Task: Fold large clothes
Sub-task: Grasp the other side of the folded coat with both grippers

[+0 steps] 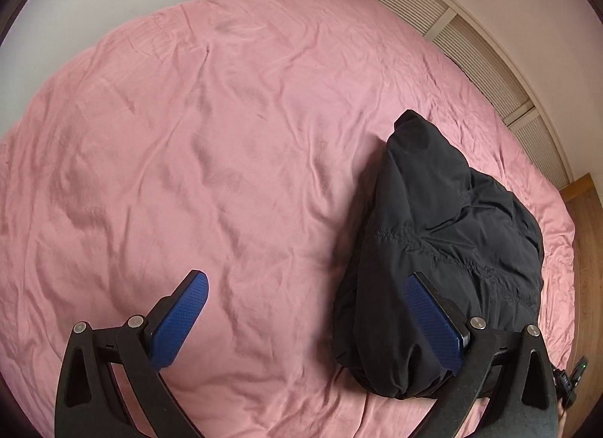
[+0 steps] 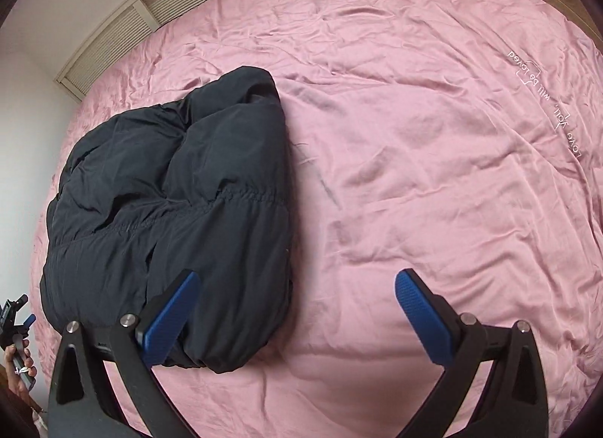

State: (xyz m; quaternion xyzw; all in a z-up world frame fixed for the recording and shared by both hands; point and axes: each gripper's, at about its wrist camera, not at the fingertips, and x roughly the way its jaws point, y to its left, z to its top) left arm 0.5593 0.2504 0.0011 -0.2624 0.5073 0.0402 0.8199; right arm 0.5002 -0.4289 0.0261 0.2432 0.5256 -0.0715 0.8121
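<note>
Each tool, left tool [image 1: 306, 319] and right tool [image 2: 297, 315], was held agape, empty; the puffy folded jacket [image 2: 169, 212] might spring apart on the bed [image 2: 414, 174] if left unpressed.

One folded dark jacket [image 2: 169, 212] lies on one pink bed [image 2: 414, 174]; two grippers, each with two blue fingers [image 2: 422, 317].

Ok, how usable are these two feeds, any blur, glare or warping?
Left wrist: sharp, soft even light, no glare; fisheye bows the pink bedsheet, corners vignetted. Right wrist: equally sharp; black puffer jacket keeps its seam detail, edges curve strongly.
</note>
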